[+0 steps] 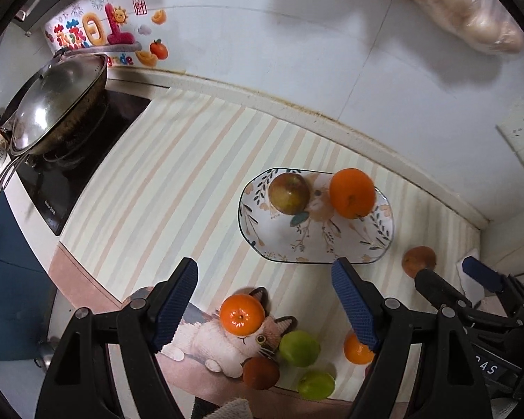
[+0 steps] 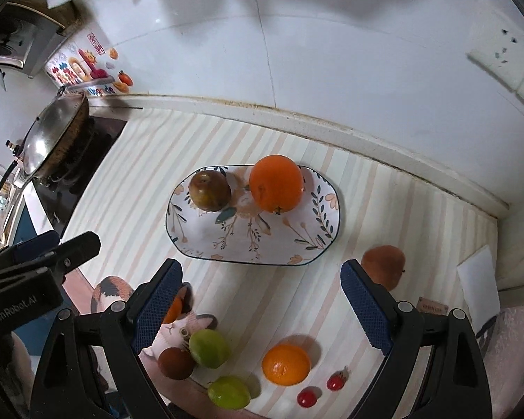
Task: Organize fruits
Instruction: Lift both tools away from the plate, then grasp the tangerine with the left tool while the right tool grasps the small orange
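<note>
A floral oval plate [image 1: 297, 244] [image 2: 227, 241] on the striped mat holds a brownish apple [image 1: 289, 193] [image 2: 209, 190] and a big orange [image 1: 352, 192] [image 2: 276, 183]. My left gripper [image 1: 263, 282] is open and empty above a small orange [image 1: 241, 314]. My right gripper [image 2: 260, 282] is open and empty above another orange [image 2: 285, 364] [image 1: 356, 349]. Two green fruits [image 2: 209, 347] [image 2: 228, 392], a dark red fruit [image 2: 175, 363], two cherry tomatoes [image 2: 306, 397] [image 2: 335, 382] and a brown fruit [image 2: 384, 269] [image 1: 419, 260] lie loose.
A lidded wok [image 1: 49, 111] sits on the stove [image 1: 70, 174] at the left. The tiled wall [image 1: 297, 52] runs behind the counter, with a socket [image 1: 520, 129] at the right. A white paper [image 2: 478, 286] lies at the right edge.
</note>
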### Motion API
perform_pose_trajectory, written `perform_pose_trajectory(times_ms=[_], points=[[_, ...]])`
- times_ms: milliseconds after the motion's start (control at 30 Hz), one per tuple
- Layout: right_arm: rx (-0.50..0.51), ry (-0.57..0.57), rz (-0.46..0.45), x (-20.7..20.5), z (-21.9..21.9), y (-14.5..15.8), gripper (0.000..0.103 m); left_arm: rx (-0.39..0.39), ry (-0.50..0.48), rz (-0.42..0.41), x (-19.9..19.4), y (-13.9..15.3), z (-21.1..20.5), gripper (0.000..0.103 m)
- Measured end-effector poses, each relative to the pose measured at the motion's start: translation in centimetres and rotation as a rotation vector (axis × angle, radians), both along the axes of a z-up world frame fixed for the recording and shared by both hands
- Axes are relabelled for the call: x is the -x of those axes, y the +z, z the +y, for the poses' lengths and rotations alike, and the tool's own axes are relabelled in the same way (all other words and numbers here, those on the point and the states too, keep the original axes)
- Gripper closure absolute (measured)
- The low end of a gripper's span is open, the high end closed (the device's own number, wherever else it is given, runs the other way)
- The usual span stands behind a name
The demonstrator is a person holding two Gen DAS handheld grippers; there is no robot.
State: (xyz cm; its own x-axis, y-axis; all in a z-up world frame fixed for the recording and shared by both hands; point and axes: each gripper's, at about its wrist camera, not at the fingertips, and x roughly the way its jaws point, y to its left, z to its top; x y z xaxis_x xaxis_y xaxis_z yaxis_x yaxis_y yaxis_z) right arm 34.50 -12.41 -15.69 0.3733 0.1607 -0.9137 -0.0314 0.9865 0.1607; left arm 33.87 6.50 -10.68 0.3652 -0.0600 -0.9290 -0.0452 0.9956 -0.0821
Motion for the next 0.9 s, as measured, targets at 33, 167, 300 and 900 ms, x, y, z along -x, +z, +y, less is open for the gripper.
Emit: perform_pose_trajectory(times_ms=[33, 167, 300, 900], points=[[-0.016, -0.011, -0.002, 0.6, -0.1, 0.4, 0.009, 0.009, -0.008, -0.005, 0.4, 0.3, 0.2, 0.025], [-0.060, -0.036, 0.019, 2.4, -0.5, 0.0, 0.009, -0.004, -0.028, 0.006, 1.8, -0.3, 0.8, 0.025], [-0.067, -0.068, 0.115, 4.0, -1.3, -3.3, 0.009, -0.035, -0.041, 0.099, 2.5, -4.2, 1.2, 0.025], [-0.134, -0.215, 0.489, 6.5, -4.0, -19.0, 0.009, -0.013, -0.070, 0.470, 0.3, -20.0, 1.8, 0.025]])
